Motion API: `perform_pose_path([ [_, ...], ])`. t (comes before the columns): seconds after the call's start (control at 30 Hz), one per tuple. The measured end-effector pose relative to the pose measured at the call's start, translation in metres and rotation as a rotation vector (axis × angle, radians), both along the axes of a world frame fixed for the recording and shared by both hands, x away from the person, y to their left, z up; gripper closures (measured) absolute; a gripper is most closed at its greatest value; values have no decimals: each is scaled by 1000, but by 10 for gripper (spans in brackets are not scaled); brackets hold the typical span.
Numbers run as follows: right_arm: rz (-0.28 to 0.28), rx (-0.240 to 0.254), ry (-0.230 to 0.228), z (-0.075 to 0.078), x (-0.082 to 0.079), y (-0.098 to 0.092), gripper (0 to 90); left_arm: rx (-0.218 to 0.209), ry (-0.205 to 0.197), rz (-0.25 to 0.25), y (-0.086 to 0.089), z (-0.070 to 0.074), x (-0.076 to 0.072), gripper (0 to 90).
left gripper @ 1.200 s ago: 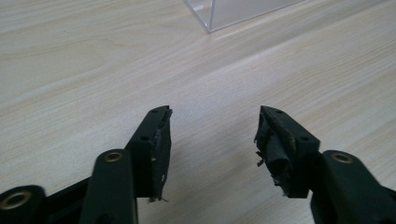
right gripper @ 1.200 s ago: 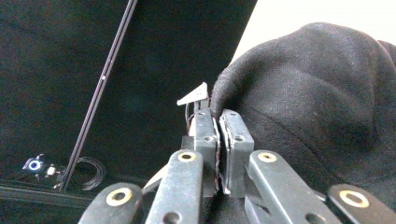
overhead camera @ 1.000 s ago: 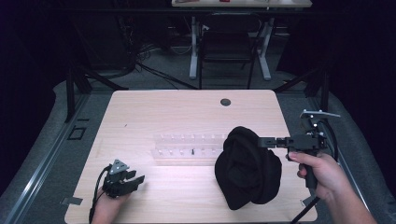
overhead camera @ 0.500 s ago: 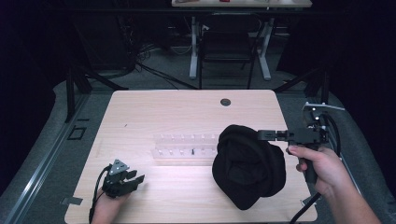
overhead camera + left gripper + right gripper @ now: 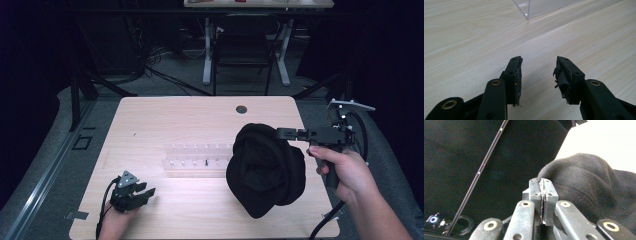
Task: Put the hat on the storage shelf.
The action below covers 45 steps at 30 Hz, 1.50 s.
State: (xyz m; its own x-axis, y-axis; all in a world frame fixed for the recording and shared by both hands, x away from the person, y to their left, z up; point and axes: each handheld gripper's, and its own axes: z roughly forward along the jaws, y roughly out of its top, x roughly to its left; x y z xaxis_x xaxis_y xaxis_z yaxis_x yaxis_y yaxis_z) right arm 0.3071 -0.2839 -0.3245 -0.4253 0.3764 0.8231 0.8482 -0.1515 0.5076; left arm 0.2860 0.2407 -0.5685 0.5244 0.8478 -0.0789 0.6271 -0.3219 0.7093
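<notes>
Black knitted fabric, a soft bunched beanie-like cloth (image 5: 265, 170), is hanging over the right half of the light wooden table (image 5: 165, 120) in the high view, its upper edge pinched in the right gripper (image 5: 281, 133), which the person's right hand (image 5: 345, 170) is holding level at the table's right edge. Behind the cloth a clear plastic rack (image 5: 197, 156) is lying across the table's middle, and a small dark round grommet (image 5: 241, 108) is sitting near the far edge. The left gripper (image 5: 145, 192) is resting low at the near left corner, well apart from the cloth. In the left gripper view its jaws are standing apart above bare wood, their pads (image 5: 517, 75) frayed, with a corner of the clear rack (image 5: 534, 7) ahead. In the right gripper view the jaws are pressing together, seemingly on a thin fold of the black cloth (image 5: 586, 187), though the nip itself is hard to make out.
</notes>
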Motion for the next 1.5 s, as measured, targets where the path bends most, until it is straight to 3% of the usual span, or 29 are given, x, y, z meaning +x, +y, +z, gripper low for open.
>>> perform_pose_path([
  [0.47, -50, 33, -15, 13, 26, 11, 887, 16, -20, 6, -1, 0, 0, 471],
  [0.63, -62, 23, -13, 17, 38, 18, 887, 10, -25, 3, -2, 1, -1, 461],
  [0.93, -85, 53, 0, 17, 58, 36, 886, -12, -50, -6, -5, 5, -3, 455],
  [1.1, -85, 62, 3, 13, 70, 48, 886, -47, -109, -51, -13, 18, -9, 470],
  [1.3, -92, 46, 11, 11, 80, 59, 886, -100, -149, -84, -24, 34, -12, 495],
  [1.5, -107, 40, 12, 10, 88, 69, 886, -113, -180, -149, -48, 50, -14, 493],
])
